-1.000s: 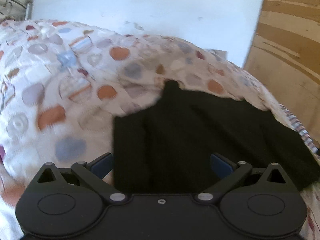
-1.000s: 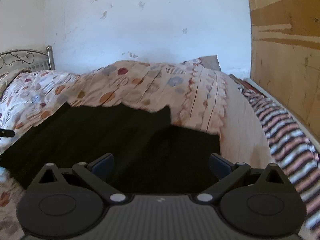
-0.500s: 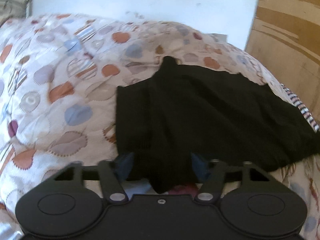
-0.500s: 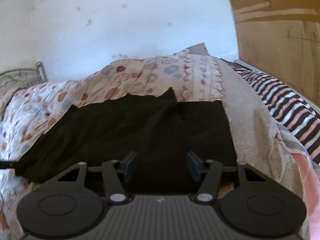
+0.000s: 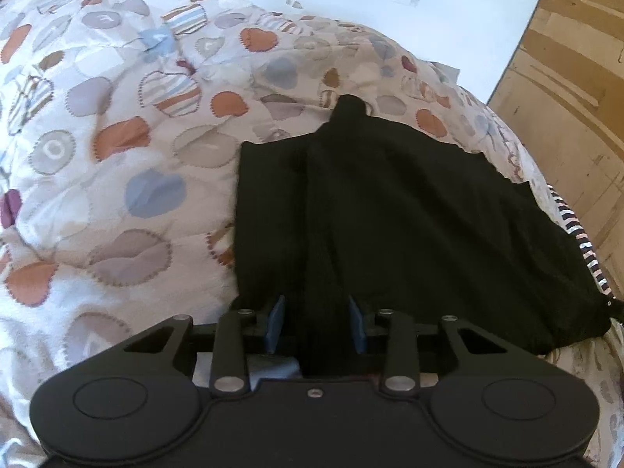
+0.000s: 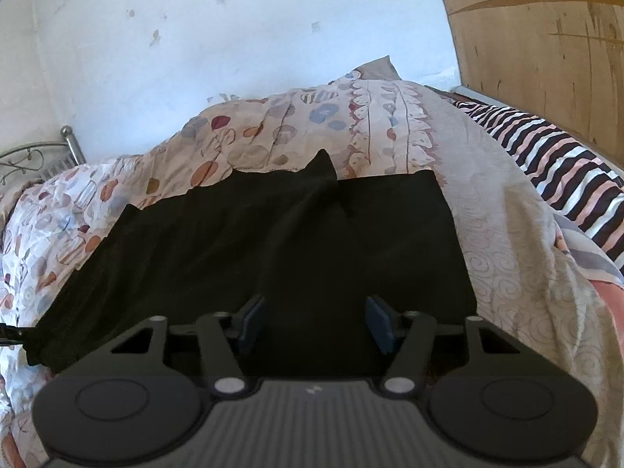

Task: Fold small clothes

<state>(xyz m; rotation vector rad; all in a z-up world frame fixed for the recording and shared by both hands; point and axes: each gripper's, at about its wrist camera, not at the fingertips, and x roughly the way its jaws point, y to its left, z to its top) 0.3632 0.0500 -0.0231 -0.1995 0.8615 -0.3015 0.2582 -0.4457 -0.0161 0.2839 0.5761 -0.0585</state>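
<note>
A small black garment [image 5: 390,210] lies spread on the patterned quilt [image 5: 117,136]; it also shows in the right wrist view [image 6: 273,234]. My left gripper [image 5: 316,323] sits at the garment's near edge with a bunched fold of black cloth between its blue pads [image 5: 275,321], jaws narrowed around it. My right gripper [image 6: 316,323] is at the other near edge, jaws partly closed with black cloth between the pads [image 6: 380,323], which stand apart from it.
The quilt [image 6: 390,124] covers a bed against a white wall [image 6: 234,39]. A striped blanket [image 6: 546,163] lies at the right. A wooden board [image 6: 546,39] stands at the right. A metal bedhead [image 6: 39,156] is at the far left.
Both grippers have moved down onto the garment's near edge and their jaws have narrowed from wide open. The left one now has a fold of cloth between its pads.
</note>
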